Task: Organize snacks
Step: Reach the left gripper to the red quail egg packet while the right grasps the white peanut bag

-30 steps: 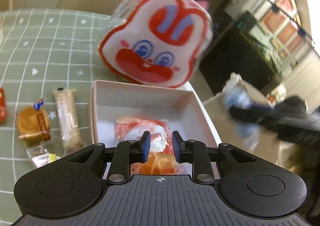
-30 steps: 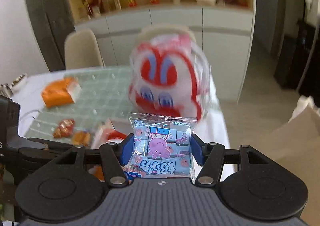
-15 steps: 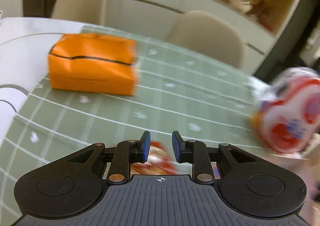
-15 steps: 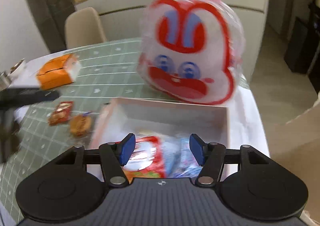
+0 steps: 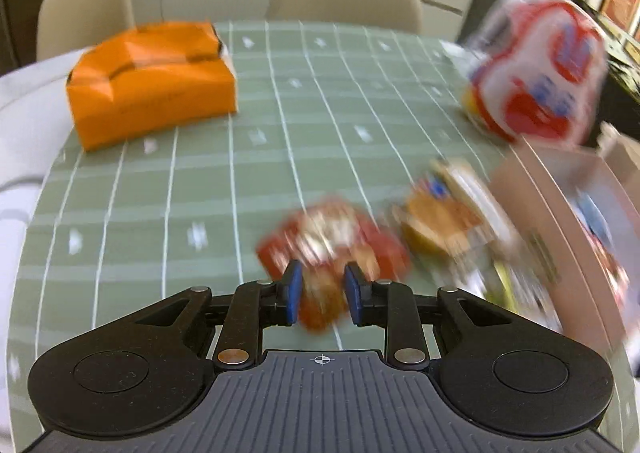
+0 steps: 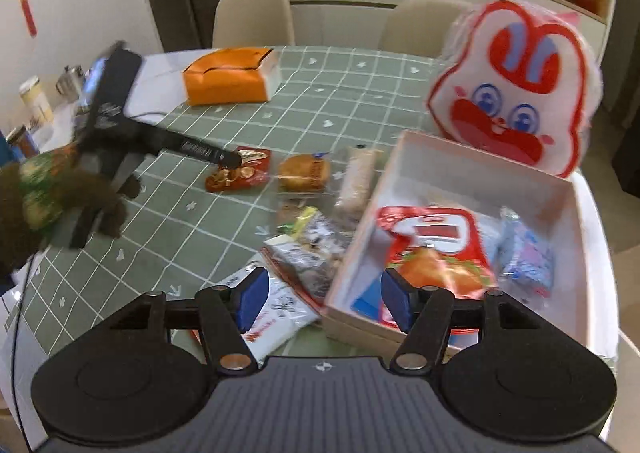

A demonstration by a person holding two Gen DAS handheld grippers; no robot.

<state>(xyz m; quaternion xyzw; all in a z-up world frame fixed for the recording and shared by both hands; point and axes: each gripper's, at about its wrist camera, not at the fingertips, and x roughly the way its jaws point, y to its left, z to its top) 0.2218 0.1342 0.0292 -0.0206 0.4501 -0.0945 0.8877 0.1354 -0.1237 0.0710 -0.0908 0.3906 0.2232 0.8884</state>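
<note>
A pale open box (image 6: 480,151) stands at the right of the green checked table and holds a red-and-white packet (image 6: 436,245) and a blue octopus packet (image 6: 524,257). My right gripper (image 6: 323,293) hovers over the box's left wall; its jaws are opening and nothing is between them. My left gripper (image 5: 322,277) points down at a red snack packet (image 5: 332,237), its fingertips a narrow gap apart. In the right wrist view the left gripper (image 6: 234,160) tip reaches that red packet (image 6: 244,177). Blur hides whether the pads touch it.
A round cake packet (image 6: 304,173), a long bar (image 6: 358,181) and several loose packets (image 6: 304,249) lie left of the box. A rabbit-face bag (image 6: 516,93) stands behind it. An orange tissue box (image 6: 228,77) sits far left. A person's sleeve (image 6: 40,189) holds the left gripper.
The right gripper let the blue octopus packet drop into the box and opened wider. The left gripper swung from above the box over to the red packet on the table.
</note>
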